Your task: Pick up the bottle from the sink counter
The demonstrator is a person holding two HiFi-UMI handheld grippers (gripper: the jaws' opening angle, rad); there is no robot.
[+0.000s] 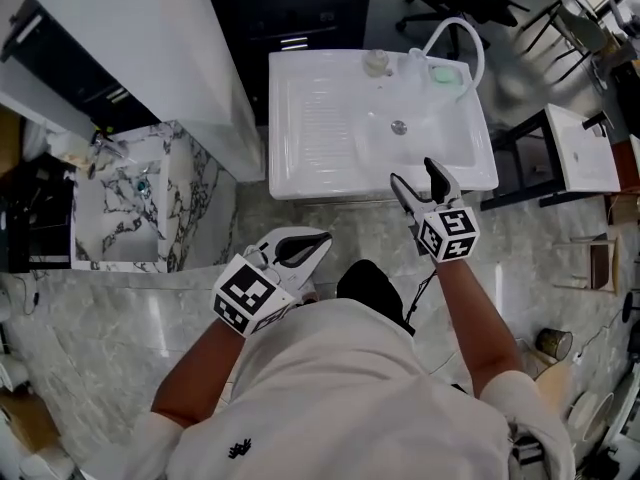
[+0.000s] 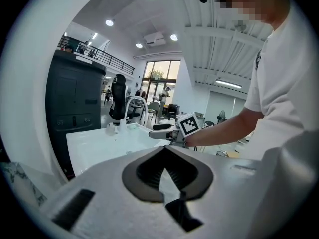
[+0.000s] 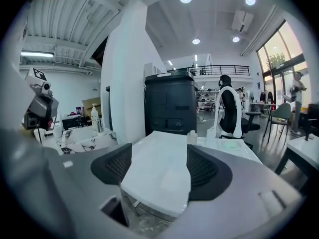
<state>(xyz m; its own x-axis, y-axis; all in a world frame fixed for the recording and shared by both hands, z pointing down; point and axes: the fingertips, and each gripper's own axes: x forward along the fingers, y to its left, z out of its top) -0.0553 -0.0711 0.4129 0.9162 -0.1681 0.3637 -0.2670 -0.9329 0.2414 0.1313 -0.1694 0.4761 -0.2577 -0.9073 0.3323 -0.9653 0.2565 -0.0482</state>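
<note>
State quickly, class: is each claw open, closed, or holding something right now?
Left claw: closed, holding nothing.
Right claw: open, nothing between its jaws.

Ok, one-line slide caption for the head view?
Right claw open at the white sink counter's front edge, left claw shut short of it, bottle at the back beside the faucet.

The counter [image 1: 300, 118], upper middle of the head view, is glossy white and smooth, like glazed ceramic, with a ribbed drain area. The bottle [image 1: 375, 63] on it looks clear and shiny. The right tool [image 1: 413, 174] and left tool [image 1: 305, 246] have matt pale-grey plastic shells with finely ribbed black pads [image 3: 202, 171]. The floor [image 1: 100, 318] is polished veined stone.
</note>
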